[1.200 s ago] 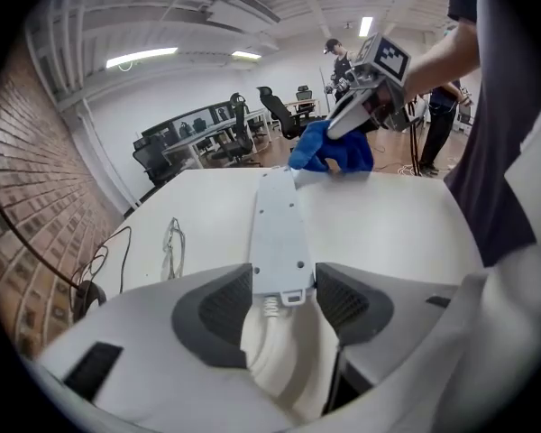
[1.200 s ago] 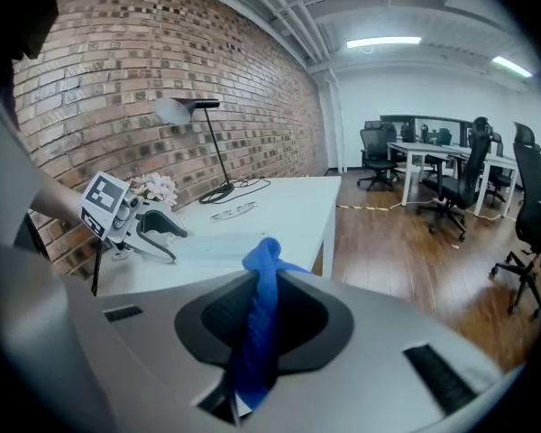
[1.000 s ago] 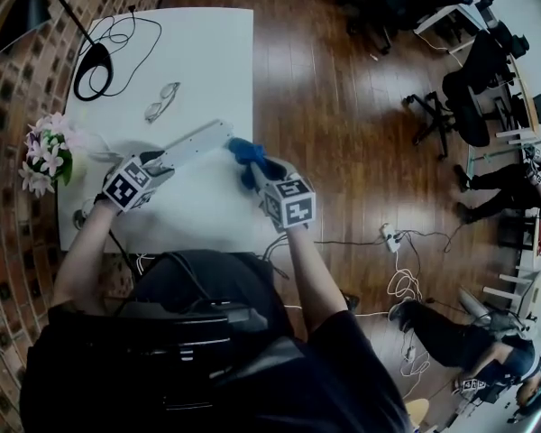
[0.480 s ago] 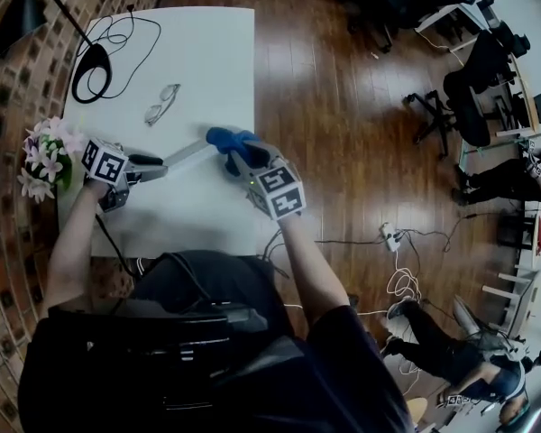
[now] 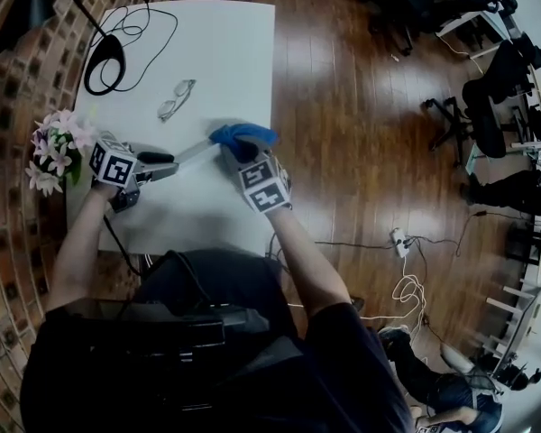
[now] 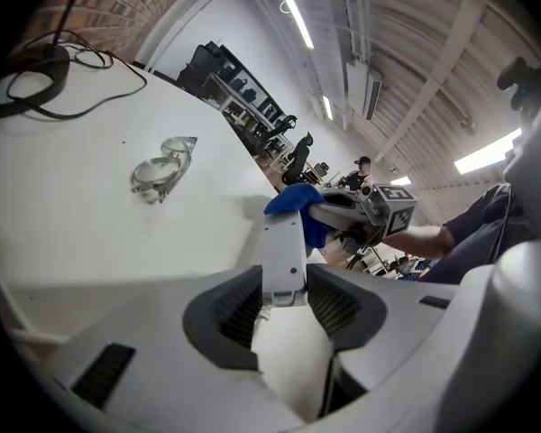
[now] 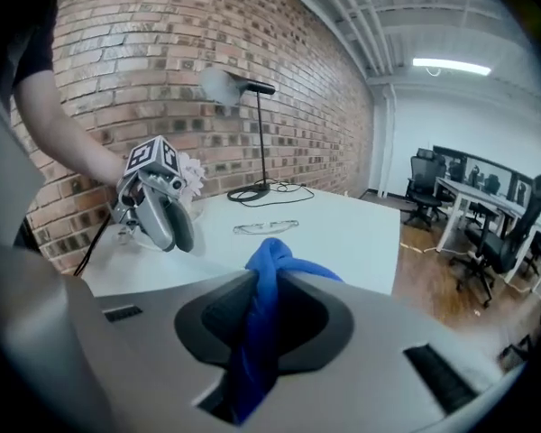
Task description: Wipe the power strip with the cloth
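Observation:
A long white power strip (image 5: 191, 154) is held over the white table (image 5: 218, 52). My left gripper (image 5: 158, 165) grips its near end; its jaws have just been closing and now press both sides of the power strip (image 6: 282, 258). A blue cloth (image 5: 243, 136) bunches at the strip's far end, with my right gripper (image 5: 233, 156) shut on it. In the right gripper view the blue cloth (image 7: 264, 309) hangs between the jaws. In the left gripper view the cloth (image 6: 293, 204) covers the strip's far end, and the right gripper (image 6: 368, 210) is behind it.
Clear glasses (image 5: 175, 99) lie on the table beyond the strip. A black desk lamp base with looped cable (image 5: 104, 61) sits at the far left corner. A flower bunch (image 5: 56, 152) stands by the left edge. The table's right edge drops to wooden floor (image 5: 343, 106).
My left gripper rolled and closed on the strip's end. My right gripper slid the cloth leftward along the strip, so less of the strip shows between the two grippers.

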The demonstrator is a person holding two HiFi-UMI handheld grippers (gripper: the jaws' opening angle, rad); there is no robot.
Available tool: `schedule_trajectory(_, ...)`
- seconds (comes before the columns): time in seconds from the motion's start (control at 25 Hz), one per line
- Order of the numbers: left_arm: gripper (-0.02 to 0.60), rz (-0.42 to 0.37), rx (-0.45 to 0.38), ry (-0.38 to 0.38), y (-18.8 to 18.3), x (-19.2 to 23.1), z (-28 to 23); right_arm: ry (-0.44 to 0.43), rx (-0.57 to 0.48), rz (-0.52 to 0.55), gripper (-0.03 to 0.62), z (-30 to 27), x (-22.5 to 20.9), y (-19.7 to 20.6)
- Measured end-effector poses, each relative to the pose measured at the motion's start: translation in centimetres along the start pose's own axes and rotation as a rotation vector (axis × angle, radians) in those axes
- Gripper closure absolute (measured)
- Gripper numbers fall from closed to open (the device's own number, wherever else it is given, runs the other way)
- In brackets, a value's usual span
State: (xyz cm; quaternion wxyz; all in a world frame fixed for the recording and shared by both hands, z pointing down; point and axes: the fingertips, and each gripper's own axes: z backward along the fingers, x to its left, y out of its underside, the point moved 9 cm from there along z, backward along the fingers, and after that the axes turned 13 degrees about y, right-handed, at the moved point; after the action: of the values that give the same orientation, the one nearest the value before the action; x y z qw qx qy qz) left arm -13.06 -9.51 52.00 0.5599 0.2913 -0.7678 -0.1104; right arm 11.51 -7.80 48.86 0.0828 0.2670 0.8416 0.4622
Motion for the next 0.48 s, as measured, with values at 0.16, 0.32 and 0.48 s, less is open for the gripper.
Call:
schedule_trajectory(0.16, 0.416, -0.012, -0.165, -0.041, -0.1, -0.3, 2.1, -0.021, 0.107, 0.016, 0.534, -1.3, 0.1, 0.8)
schedule_trajectory(0.32, 0.410, -0.107, -0.126, -0.139, -0.3, -1.4, 1.8, -0.034, 0.119, 0.027, 0.534, -1.6, 0.4, 1.7)
schedule_trajectory(0.48, 0.407, -0.312, 0.042, -0.246, 0.0, -2.8, -0.1, -0.056, 0.099, -0.025, 0.534, -1.5, 0.2, 1.7)
